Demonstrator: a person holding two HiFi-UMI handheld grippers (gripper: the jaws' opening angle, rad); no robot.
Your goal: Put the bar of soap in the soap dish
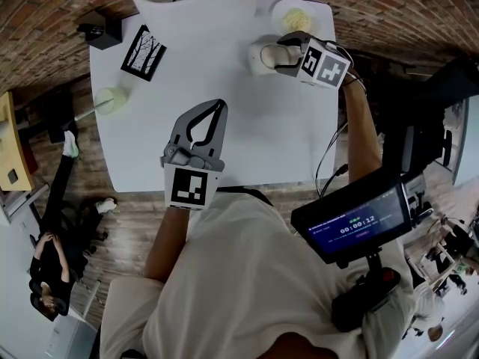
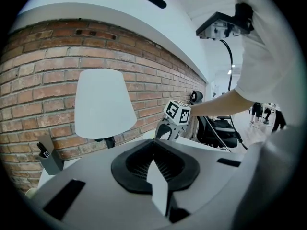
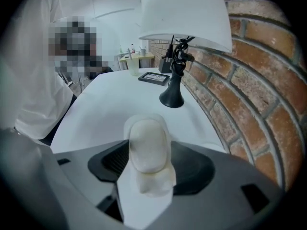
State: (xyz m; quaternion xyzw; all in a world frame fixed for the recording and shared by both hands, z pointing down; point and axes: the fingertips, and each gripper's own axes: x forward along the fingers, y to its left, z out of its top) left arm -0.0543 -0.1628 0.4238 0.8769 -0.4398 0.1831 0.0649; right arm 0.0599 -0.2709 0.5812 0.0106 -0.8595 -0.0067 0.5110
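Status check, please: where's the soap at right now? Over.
Left gripper shut, empty. Right gripper shut on bar of soap, just short of soap dish. Nothing between them.

Looks like a staged home corner inside an office or lab space. Home side: red brick wall (image 2: pixel 43 95), white worktop (image 1: pixel 247 126) carrying a white-shaded table lamp on a black stem (image 3: pixel 175 75), a black-framed black-and-white picture (image 1: pixel 143 52) and a pale green cup (image 1: pixel 109 100). Work side: wooden plank floor (image 1: pixel 135 215), black office chair (image 2: pixel 220 128), light wooden table with bottles (image 3: pixel 139 57) at the back, people standing in the open room (image 2: pixel 256 111), plain white walls and ceiling.
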